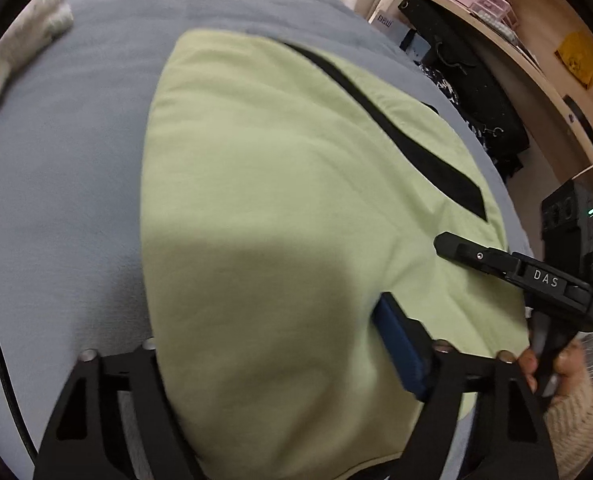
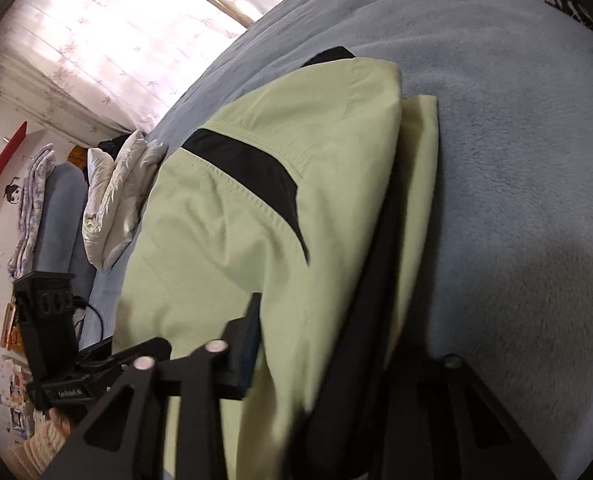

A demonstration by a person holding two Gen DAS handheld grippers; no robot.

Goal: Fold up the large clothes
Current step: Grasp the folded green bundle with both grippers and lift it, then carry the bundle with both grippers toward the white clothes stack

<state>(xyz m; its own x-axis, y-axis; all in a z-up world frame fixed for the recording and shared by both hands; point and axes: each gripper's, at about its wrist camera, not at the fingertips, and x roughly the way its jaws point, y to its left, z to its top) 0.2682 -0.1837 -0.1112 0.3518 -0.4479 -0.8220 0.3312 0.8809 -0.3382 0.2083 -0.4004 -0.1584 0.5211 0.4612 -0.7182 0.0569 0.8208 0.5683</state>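
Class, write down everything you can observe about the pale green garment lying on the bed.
The green garment is pale, matte woven cloth with stitched seams and a black band slanting across it. It lies folded in layers on the grey-blue blanket, a lower layer showing along one edge. The right gripper is closed on its near edge; the left gripper's blue-padded finger rests against it.

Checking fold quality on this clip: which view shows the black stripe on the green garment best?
The left wrist view: the black stripe runs long and unbroken across the flat green garment. The right wrist view shows only a shorter, bent piece of it, foreshortened near the fold.
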